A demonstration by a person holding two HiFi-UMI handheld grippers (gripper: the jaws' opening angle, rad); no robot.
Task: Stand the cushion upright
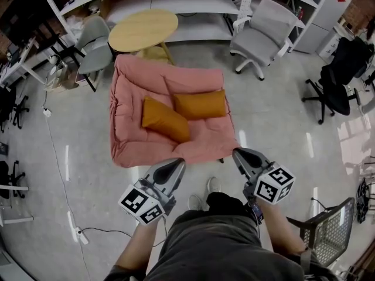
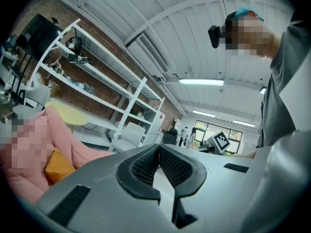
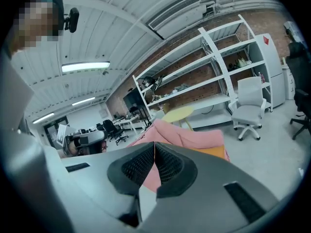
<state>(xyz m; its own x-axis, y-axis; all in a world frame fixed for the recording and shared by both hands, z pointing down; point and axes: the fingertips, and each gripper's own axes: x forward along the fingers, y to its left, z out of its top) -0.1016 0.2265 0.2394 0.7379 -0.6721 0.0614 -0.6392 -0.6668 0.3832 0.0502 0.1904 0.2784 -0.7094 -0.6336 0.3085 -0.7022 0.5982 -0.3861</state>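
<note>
Two orange cushions lie flat on a pink floor sofa [image 1: 130, 134]: the left cushion [image 1: 165, 119] sits slanted and the right cushion [image 1: 200, 104] lies behind it. Both grippers hang in the air short of the sofa's near edge, held by the person standing there. My left gripper [image 1: 177, 164] is shut and empty, its tips meeting [image 2: 158, 147]; an orange cushion [image 2: 58, 165] shows at its lower left. My right gripper [image 1: 239, 153] is also shut with nothing in it [image 3: 154, 144]. Past its jaws I see the pink sofa [image 3: 194, 137] and a strip of orange cushion [image 3: 217, 152].
A round yellow table [image 1: 143, 29] stands behind the sofa, with grey chairs at the left [image 1: 94, 43] and right [image 1: 262, 34]. White shelving runs along the back. A black office chair [image 1: 337, 81] is at the right, a mesh chair [image 1: 331, 233] at the lower right. A cable and power strip [image 1: 79, 234] lie on the floor at the left.
</note>
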